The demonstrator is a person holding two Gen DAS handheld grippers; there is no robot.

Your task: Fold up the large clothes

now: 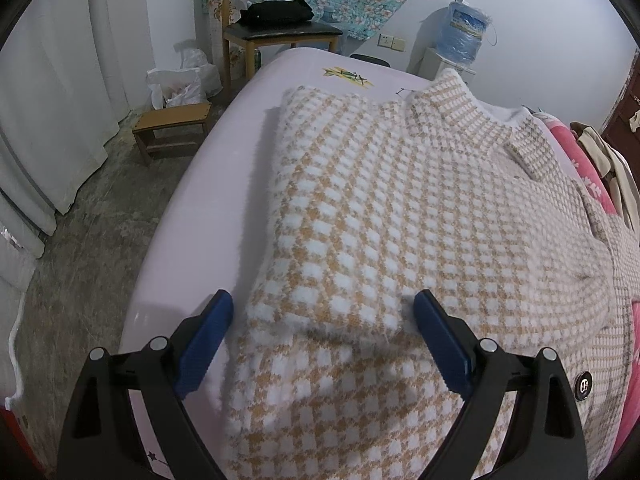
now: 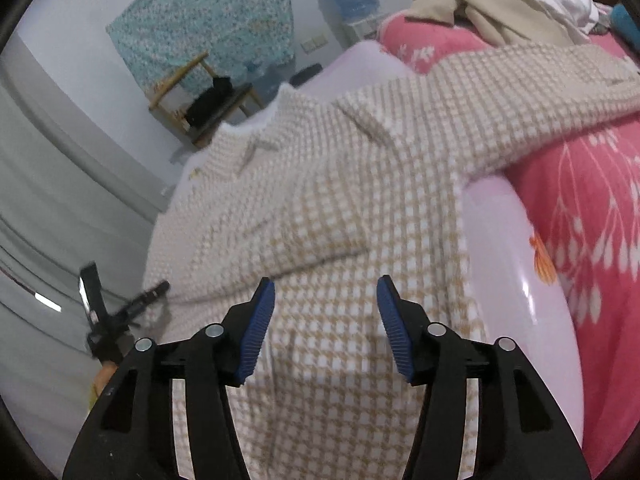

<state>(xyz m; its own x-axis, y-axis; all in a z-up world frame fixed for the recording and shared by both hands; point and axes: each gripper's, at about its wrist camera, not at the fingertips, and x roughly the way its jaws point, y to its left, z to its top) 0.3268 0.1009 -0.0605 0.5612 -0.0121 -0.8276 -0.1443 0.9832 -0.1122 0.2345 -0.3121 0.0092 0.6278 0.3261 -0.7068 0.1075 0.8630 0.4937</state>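
A fuzzy tan-and-white houndstooth coat [image 1: 400, 208] lies spread on a lavender surface [image 1: 192, 216]. One sleeve [image 1: 320, 184] is folded across its front, with the cuff end nearest me. My left gripper [image 1: 323, 298] stands open, its blue pads on either side of that cuff and not pressing on it. In the right wrist view the coat [image 2: 340, 168] fills the middle, and its other sleeve [image 2: 540, 92] stretches out to the right over a pink quilt. My right gripper [image 2: 326, 282] is open above the coat's lower part with nothing between its pads.
The pink floral quilt [image 2: 580, 184] with a heap of clothes [image 2: 500, 4] borders the right side. A chair with a black bag [image 1: 280, 32], a low wooden stool [image 1: 172, 128] and a water bottle [image 1: 464, 28] stand beyond. A dark blurred shape [image 2: 116, 312] sits at the coat's left edge.
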